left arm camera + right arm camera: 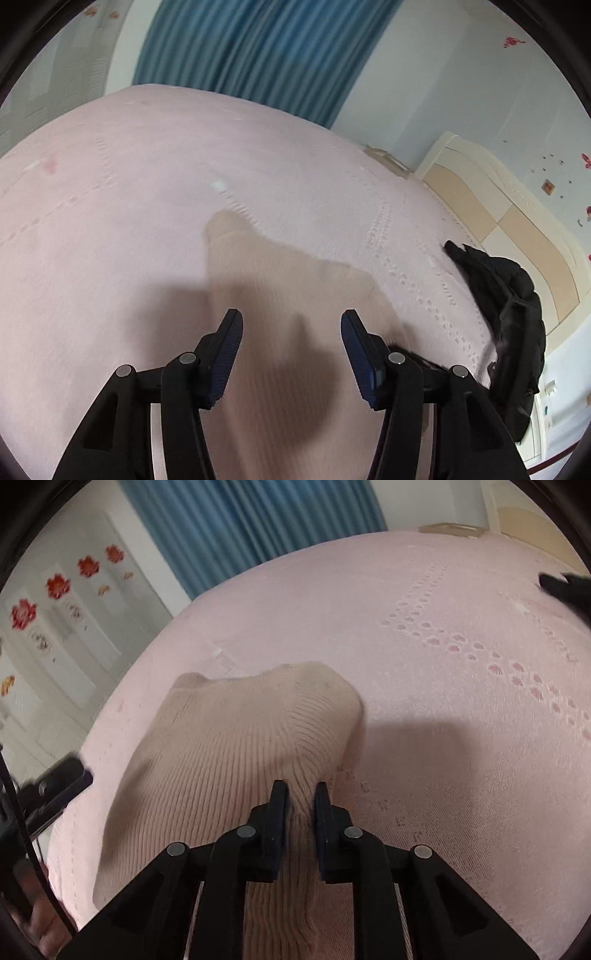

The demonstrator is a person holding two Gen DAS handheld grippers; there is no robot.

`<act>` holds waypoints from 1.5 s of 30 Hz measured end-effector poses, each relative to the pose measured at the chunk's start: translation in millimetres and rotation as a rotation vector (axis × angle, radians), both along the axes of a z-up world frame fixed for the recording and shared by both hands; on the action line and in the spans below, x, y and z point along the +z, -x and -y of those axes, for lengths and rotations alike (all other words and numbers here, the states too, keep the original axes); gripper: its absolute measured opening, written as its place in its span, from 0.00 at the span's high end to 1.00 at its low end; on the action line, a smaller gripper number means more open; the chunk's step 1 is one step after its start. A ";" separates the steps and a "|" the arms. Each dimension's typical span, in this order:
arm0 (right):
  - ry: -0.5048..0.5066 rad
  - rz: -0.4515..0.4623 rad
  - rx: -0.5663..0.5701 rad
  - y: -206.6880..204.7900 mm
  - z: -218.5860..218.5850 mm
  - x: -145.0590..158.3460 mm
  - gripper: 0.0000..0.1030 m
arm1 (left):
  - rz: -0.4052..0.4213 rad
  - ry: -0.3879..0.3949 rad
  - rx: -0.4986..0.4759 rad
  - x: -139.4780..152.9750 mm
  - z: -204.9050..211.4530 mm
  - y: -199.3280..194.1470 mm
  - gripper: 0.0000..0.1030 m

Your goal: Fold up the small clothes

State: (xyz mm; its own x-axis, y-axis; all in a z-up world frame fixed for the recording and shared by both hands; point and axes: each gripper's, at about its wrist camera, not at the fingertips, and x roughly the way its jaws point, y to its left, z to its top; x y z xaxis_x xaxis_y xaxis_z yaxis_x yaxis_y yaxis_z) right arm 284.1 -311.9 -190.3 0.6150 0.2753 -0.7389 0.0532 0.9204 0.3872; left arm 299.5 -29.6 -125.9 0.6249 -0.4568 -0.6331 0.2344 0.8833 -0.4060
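pink bedspread [110,221], blue curtain [266,48], black jacket [513,314]

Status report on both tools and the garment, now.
Left tool open above the beige ribbed knit garment, gripping nothing. Right tool shut on a bunched fold of it. Garment on pink bedspread; black jacket apart at the bed's edge.

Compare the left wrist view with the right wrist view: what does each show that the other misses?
Only the left wrist view shows the left hand-held gripper from its own camera, open above the beige knit garment, plus the cream headboard and the whole black jacket.

Only the right wrist view shows the right hand-held gripper shut on a bunched fold of the garment, and the flower-decorated wardrobe doors.

Both show the garment, the pink bedspread, the blue curtain and at least part of the jacket.
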 end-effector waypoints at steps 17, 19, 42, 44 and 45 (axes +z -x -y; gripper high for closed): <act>0.130 0.056 0.073 -19.6 -24.3 -2.6 0.76 | -0.115 0.014 0.068 -62.5 -20.8 -82.8 0.71; 0.130 0.057 0.070 -19.5 -23.0 -0.7 0.76 | -0.086 -0.043 0.074 -58.1 -14.9 -72.2 0.71; 0.015 0.125 0.065 14.9 -2.1 26.1 0.76 | -0.035 -0.119 0.110 -51.5 -11.1 25.5 0.48; -0.001 0.155 0.088 14.6 -6.7 30.1 0.76 | -0.029 -0.103 0.114 -50.2 -15.3 25.9 0.48; 0.000 0.163 0.098 14.6 -9.2 31.2 0.76 | -0.013 -0.095 0.109 -48.8 -15.0 24.1 0.49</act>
